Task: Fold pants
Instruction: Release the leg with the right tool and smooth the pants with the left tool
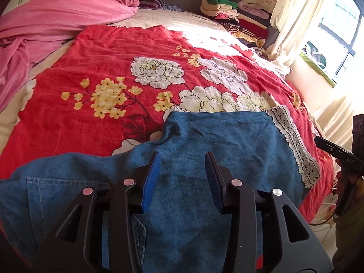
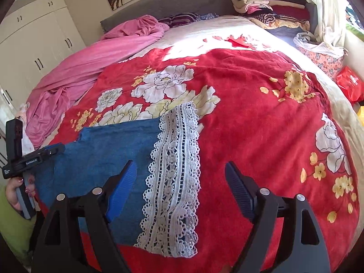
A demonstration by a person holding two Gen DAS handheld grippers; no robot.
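Left claw (image 1: 182,177) agape over denim pants (image 1: 204,136); right claw (image 2: 179,186) agape above lace hem (image 2: 173,182). Next, probably: pinching hem, folding over.

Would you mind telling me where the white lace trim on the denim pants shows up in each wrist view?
Left wrist: the lace trim runs down the right side, along the right edge of the denim pants.
Right wrist: the lace trim sits centre-left, just right of the left finger.
Shared landmark: the stack of folded clothes by the headboard.
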